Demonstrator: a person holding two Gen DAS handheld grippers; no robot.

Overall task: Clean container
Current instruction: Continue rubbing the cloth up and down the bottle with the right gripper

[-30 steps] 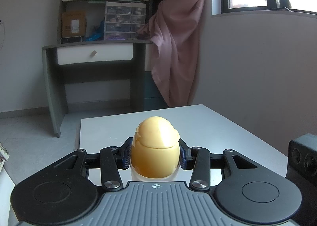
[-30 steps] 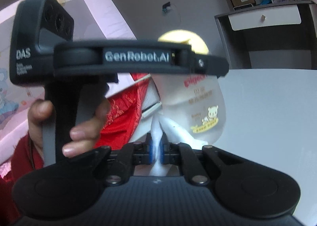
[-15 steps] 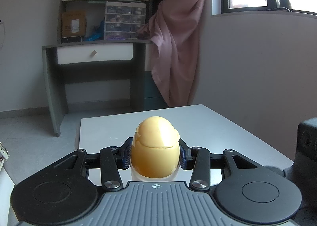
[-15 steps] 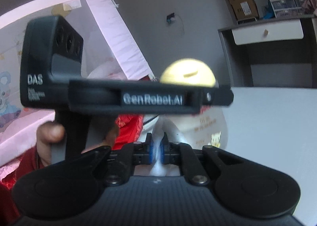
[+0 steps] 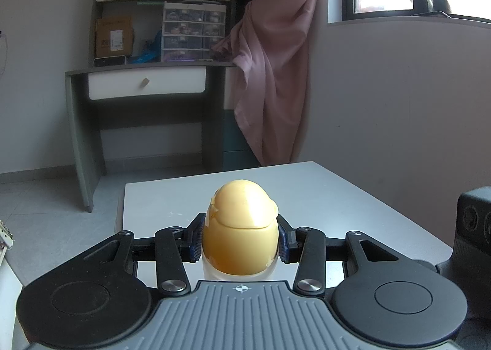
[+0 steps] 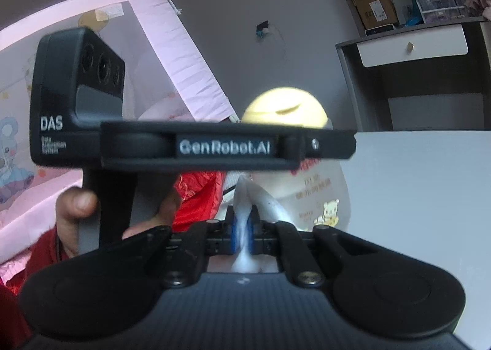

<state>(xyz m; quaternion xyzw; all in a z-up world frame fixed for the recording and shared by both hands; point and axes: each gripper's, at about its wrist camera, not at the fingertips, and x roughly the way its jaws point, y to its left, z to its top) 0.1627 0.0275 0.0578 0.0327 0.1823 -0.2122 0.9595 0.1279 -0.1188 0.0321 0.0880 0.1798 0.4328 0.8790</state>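
A clear bottle with a yellow egg-shaped cap (image 5: 242, 212) stands upright over the white table (image 5: 322, 193), and my left gripper (image 5: 241, 241) is shut on it just below the cap. In the right wrist view the same bottle (image 6: 322, 193), printed with a small bear, sits behind the left gripper (image 6: 319, 145), which is seen side-on with a hand (image 6: 73, 212) on its handle. My right gripper (image 6: 242, 232) is shut on a white cloth (image 6: 245, 193), whose free end reaches up to the bottle's near side.
A grey desk with a white drawer (image 5: 147, 86) and a shelf of boxes stand beyond the table. A pink curtain (image 5: 273, 74) hangs by the window. The right gripper's housing (image 5: 474, 227) shows at the right edge. A pink padded rail (image 6: 172, 52) and red cloth (image 6: 196, 190) lie behind.
In the right wrist view the left gripper and bottle have slid lower and to the right in the frame. The left wrist view holds still; the right gripper's housing has shifted at its right edge.
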